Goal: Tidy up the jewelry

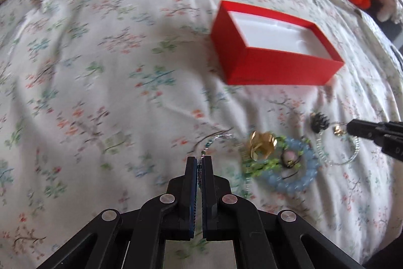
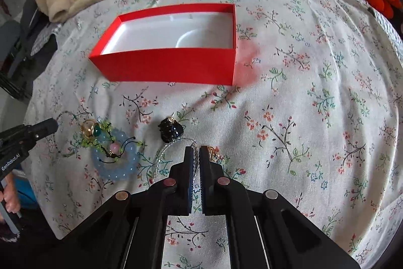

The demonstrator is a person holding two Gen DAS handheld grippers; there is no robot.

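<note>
Both grippers are pinching beaded chains: left gripper [image 1: 200,161] nips a thin teal strand [image 1: 214,140], right gripper [image 2: 196,151] clamps a clear one [image 2: 165,150], red box [image 2: 173,64] beyond.

Left claw [image 1: 200,161]: squeezed tight on a thin chain, pointing down.
Right claw [image 2: 197,151]: squeezed tight on a beaded chain, pointing down.
Hand [image 2: 10,196]: holds the left claw's handle.

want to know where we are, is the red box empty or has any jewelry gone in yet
Empty: the red box shows only its bare white lining in both views.
</note>
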